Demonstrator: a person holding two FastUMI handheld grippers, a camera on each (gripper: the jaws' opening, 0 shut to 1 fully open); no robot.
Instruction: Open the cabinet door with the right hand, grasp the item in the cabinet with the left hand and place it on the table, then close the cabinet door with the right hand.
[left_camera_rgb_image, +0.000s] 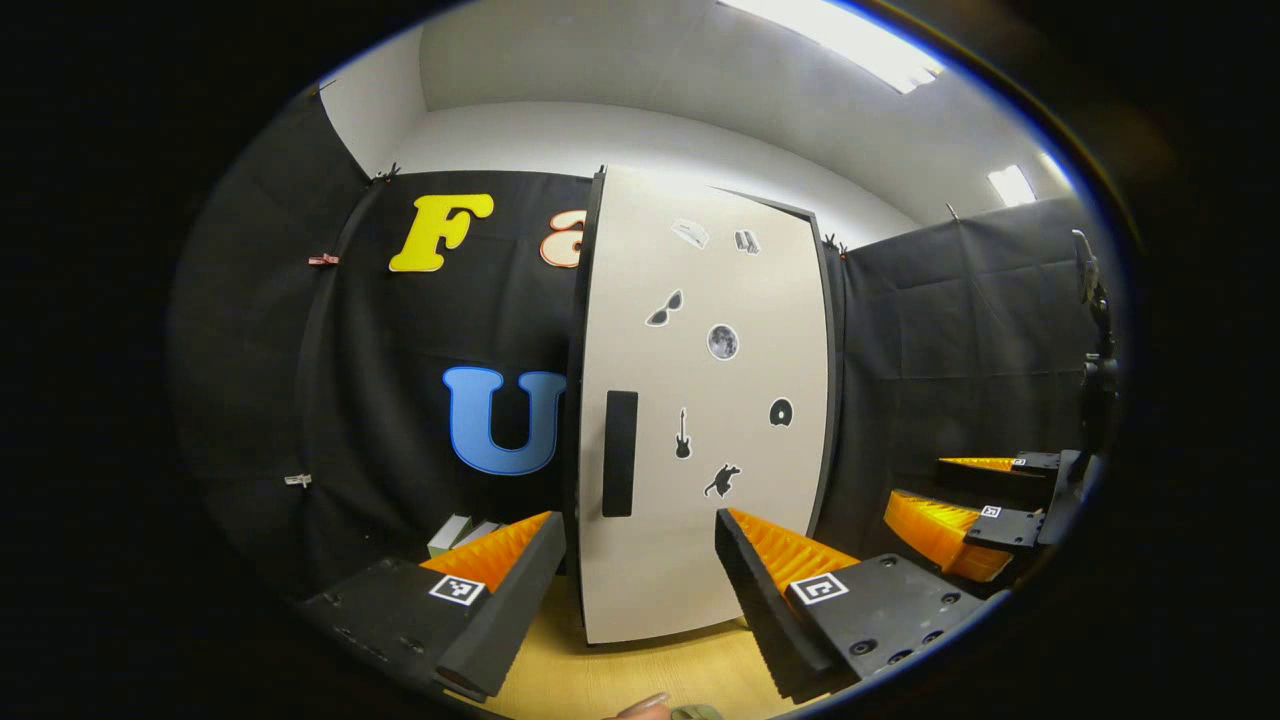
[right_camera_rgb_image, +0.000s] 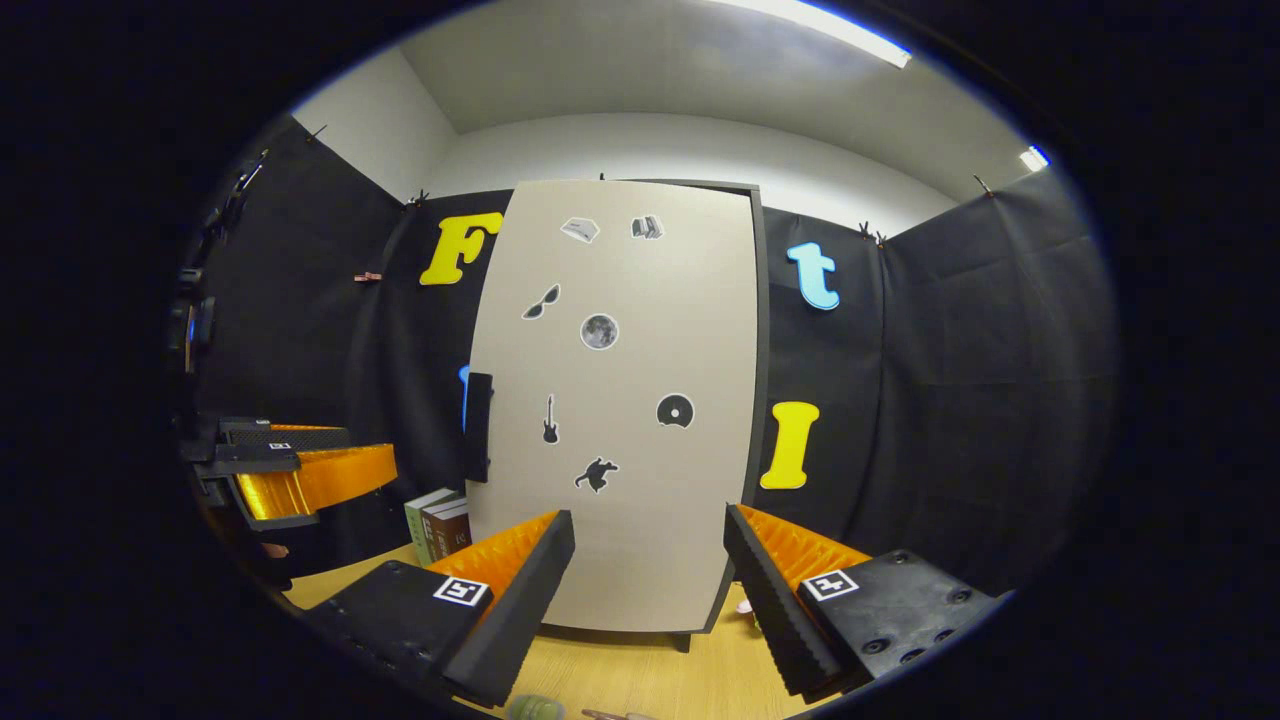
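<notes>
A tall cabinet with a pale door (left_camera_rgb_image: 700, 400) (right_camera_rgb_image: 620, 400) stands on the wooden table, and the door is shut. Small dark stickers dot the door. Its black vertical handle (left_camera_rgb_image: 620, 453) (right_camera_rgb_image: 478, 427) sits on the door's left edge. What is inside the cabinet is hidden. My left gripper (left_camera_rgb_image: 637, 520) is open in front of the door, a short way off, with nothing between its fingers. Just as bare, my right gripper (right_camera_rgb_image: 650, 515) is open and faces the door's lower middle. The right gripper (left_camera_rgb_image: 960, 510) also shows at the right of the left gripper view, and the left gripper (right_camera_rgb_image: 290, 470) at the left of the right gripper view.
A few upright books (right_camera_rgb_image: 440, 522) (left_camera_rgb_image: 460, 530) stand on the wooden table (right_camera_rgb_image: 620, 670) to the left of the cabinet. A small pink thing (right_camera_rgb_image: 745, 605) lies by the cabinet's front right foot. Black cloth walls close in the booth on all sides.
</notes>
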